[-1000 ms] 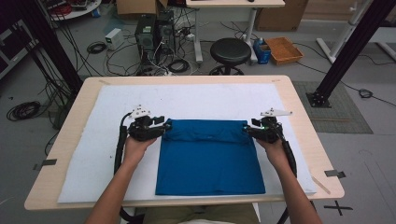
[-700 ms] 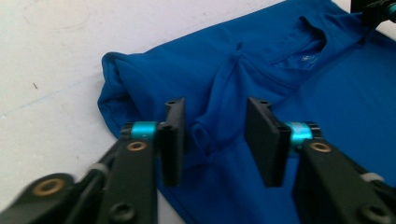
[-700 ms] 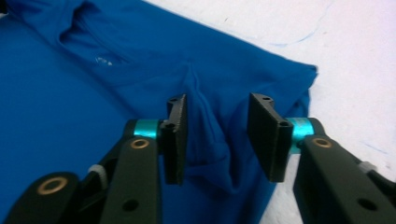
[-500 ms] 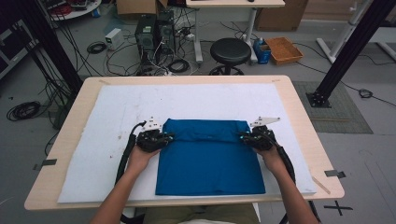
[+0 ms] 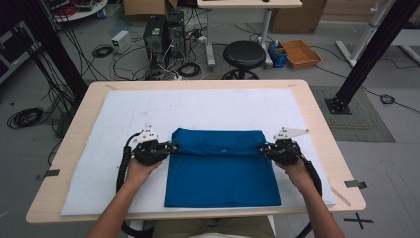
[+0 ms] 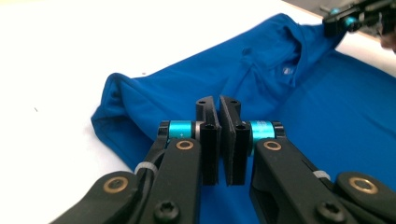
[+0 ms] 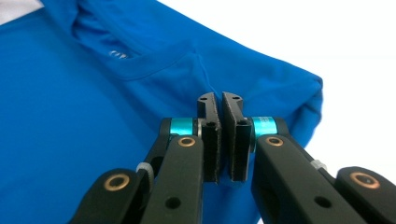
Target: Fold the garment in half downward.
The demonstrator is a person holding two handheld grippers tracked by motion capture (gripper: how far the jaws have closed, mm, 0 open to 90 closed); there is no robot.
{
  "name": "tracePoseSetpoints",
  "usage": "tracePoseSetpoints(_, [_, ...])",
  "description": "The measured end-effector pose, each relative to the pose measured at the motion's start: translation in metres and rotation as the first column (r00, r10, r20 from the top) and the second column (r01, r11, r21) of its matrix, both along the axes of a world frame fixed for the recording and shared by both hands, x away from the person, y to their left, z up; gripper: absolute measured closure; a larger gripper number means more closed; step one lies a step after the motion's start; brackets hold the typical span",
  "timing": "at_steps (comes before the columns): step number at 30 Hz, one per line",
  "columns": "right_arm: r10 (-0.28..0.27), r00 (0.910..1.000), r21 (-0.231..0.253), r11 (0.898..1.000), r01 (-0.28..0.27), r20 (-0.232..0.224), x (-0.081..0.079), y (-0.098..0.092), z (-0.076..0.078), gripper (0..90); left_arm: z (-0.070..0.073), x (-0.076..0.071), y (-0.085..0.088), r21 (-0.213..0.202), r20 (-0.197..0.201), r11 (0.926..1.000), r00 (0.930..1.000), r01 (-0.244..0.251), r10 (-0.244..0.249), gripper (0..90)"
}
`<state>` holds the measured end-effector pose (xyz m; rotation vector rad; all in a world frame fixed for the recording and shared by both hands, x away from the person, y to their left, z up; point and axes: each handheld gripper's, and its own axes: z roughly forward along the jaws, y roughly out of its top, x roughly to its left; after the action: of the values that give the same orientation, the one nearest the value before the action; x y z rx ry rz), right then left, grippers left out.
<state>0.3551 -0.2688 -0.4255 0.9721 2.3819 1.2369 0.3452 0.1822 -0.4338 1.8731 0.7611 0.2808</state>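
A blue shirt lies folded on the white mat, collar side away from me. My left gripper is at the shirt's left edge near the top, and its jaws are pressed together on the fabric there. In the left gripper view the closed jaws stand over bunched blue cloth. My right gripper pinches the opposite edge at the same height. The right gripper view shows its jaws closed over the shirt, just beside the collar. The pinched fabric itself is hidden behind the jaws.
The mat covers most of a wooden table. On the floor beyond the table are a black stool, computer towers with loose cables, and an orange tray. Black frame legs stand at both sides.
Both grippers have come in to the shirt's side edges and moved toward my side of the table. The shirt's upper band now lies bunched between them.
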Motion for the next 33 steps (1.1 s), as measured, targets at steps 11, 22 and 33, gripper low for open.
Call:
tracePoseSetpoints(11, [0.16, 0.9863, 0.003, 0.987, -0.16, -0.037, -0.049, -0.018, -0.012, 69.9, -0.007, -0.047, 0.005, 0.029, -0.007, 0.9865, 0.9869, 0.161, -0.161, 79.5])
tracePoseSetpoints(22, [-0.061, 0.9972, -0.046, 0.997, 0.059, -0.042, -0.023, 0.025, -0.006, 73.7, 0.008, -0.008, -0.037, 0.052, -0.077, 0.9981, 0.9964, -0.033, 0.037, 61.0])
tracePoseSetpoints(33, [0.203, 0.9614, 0.012, 0.979, -0.204, -0.186, -0.025, 0.032, -0.016, 84.1, 0.001, -0.008, -0.041, 0.016, -0.116, 0.9997, 0.993, -0.019, 0.02, 61.6])
